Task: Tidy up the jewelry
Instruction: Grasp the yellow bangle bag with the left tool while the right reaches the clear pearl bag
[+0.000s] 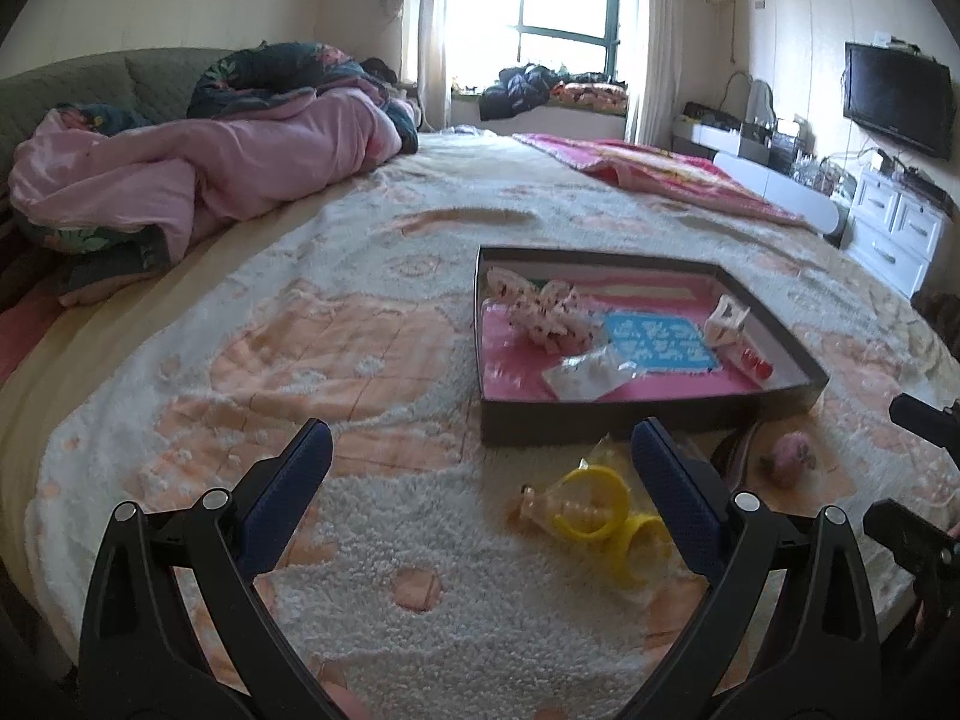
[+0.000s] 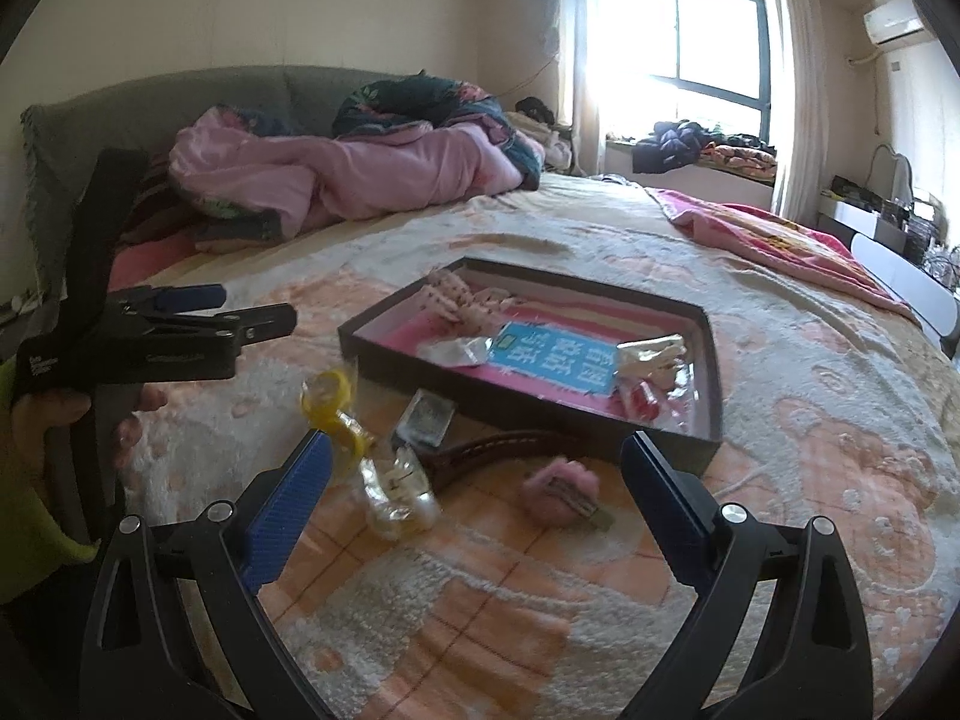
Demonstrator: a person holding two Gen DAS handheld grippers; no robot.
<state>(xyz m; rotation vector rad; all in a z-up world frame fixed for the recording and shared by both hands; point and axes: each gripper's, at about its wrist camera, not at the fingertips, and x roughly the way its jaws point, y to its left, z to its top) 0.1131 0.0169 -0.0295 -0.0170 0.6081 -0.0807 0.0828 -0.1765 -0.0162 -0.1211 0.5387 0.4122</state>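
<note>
Both grippers hovered over the bedspread, spread wide and holding nothing. Nearest the right gripper (image 2: 474, 492), just ahead between its fingers, lay a clear packet of pale beads (image 2: 399, 495), judged light, crinkly and slippery, best pinched at a flat edge. A fluffy pink hair clip (image 2: 555, 489) lay right of it: soft, easily gripped across its metal bar. Ahead of the left gripper (image 1: 480, 468) sat yellow bangles (image 1: 600, 510), rigid; take one by the rim. Beyond stood the open tray (image 2: 714, 420).
</note>
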